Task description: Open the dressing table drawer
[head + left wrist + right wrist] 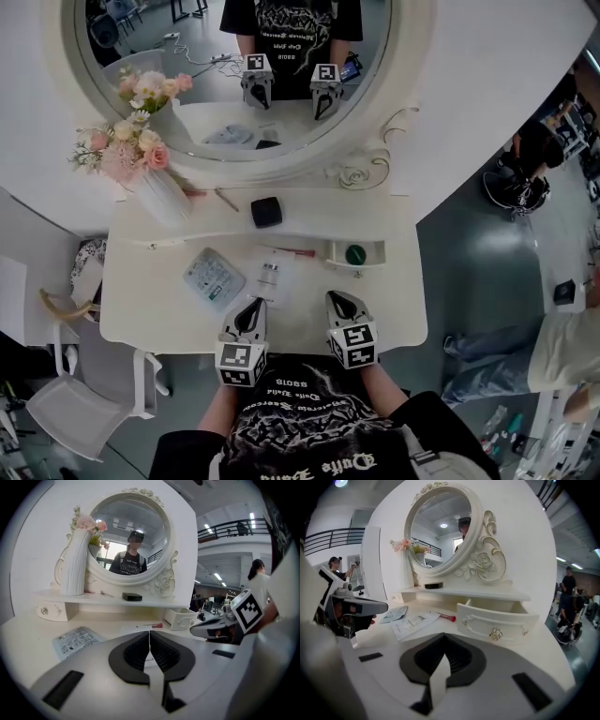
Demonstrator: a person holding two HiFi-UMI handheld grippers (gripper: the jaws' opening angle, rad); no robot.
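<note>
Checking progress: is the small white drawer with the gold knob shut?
No, the small white drawer stands pulled out, with its open top and inside showing.

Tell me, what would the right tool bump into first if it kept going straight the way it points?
Probably the front of the pulled-out drawer, just ahead of the right tool. Since it tilts downward, it might touch the tabletop first; depth is unclear.

The drawer (354,253) lies right of the leaflet (270,277), under the shelf (309,217) bearing a vase (161,192).
</note>
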